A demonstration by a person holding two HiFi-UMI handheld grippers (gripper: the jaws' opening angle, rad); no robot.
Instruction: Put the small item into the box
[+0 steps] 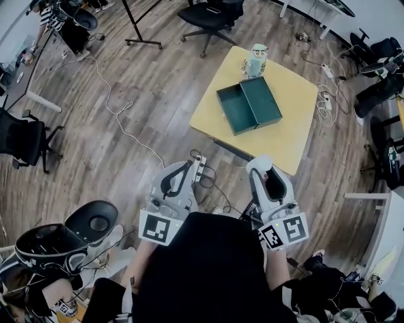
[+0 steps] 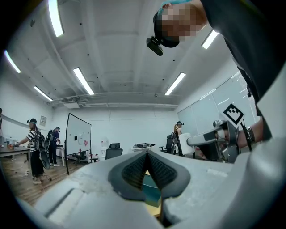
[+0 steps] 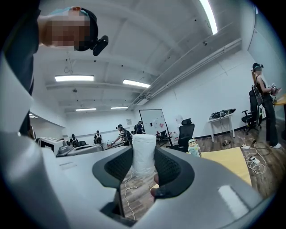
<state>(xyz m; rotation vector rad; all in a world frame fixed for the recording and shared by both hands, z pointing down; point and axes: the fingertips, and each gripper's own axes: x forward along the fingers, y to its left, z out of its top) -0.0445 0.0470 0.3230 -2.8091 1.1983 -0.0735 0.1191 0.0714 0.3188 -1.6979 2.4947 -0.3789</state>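
An open teal box (image 1: 249, 104) lies on the yellow table (image 1: 297, 135), with its lid flat beside it. My right gripper (image 1: 261, 169) is held short of the table's near edge and is shut on a small white cylindrical item (image 3: 144, 153); the item stands upright between the pads, and it shows as a white tip (image 1: 259, 163) in the head view. My left gripper (image 1: 191, 168) hangs beside the right one over the floor, its jaws shut with nothing between them (image 2: 146, 156). A sliver of the teal box (image 2: 151, 185) shows under the left jaws.
A small cartoon figurine (image 1: 255, 60) stands at the table's far edge behind the box, and it also shows as a figurine (image 3: 193, 147) in the right gripper view. Office chairs (image 1: 211, 16), floor cables (image 1: 120, 123) and a power strip (image 1: 329, 104) surround the table. People stand in the room's background.
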